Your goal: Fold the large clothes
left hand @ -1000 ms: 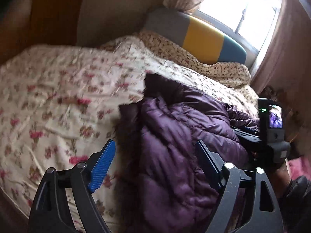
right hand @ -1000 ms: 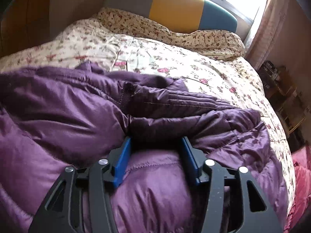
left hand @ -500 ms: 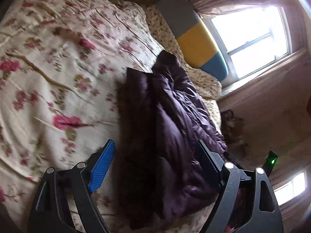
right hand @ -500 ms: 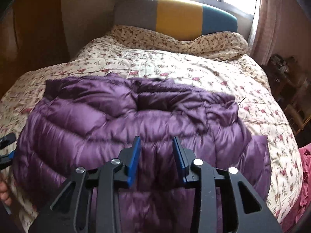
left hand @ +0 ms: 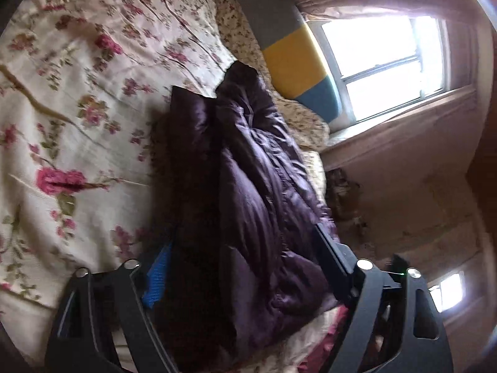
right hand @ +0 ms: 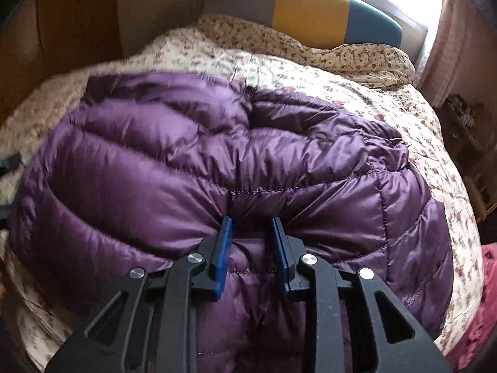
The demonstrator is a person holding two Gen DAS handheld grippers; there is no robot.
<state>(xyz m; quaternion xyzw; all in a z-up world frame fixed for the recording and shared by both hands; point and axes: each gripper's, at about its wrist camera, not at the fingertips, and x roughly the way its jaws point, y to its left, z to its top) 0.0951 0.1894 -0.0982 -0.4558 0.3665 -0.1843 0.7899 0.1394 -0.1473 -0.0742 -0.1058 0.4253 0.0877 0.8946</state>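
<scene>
A purple quilted down jacket (right hand: 217,161) lies folded on the floral bed cover (right hand: 357,93). My right gripper (right hand: 252,227) is shut on a pinch of the jacket's near edge, with puckered fabric between the blue pads. In the left wrist view, which is rolled sideways, the jacket (left hand: 245,192) looks dark. My left gripper (left hand: 242,255) is open wide, one finger on each side of the jacket's end. Its blue pad (left hand: 157,276) is partly hidden behind the fabric.
A headboard in grey, yellow and teal (right hand: 310,9) stands at the far end under a bright window (left hand: 388,62). A floral pillow (right hand: 357,56) lies below it. Red cloth (right hand: 484,295) hangs at the bed's right edge. Cluttered furniture (right hand: 466,124) stands to the right.
My right gripper has narrowed onto the jacket's edge and drawn back toward the near edge of the bed. My left gripper rolled sideways and moved in so that its fingers straddle the jacket's end.
</scene>
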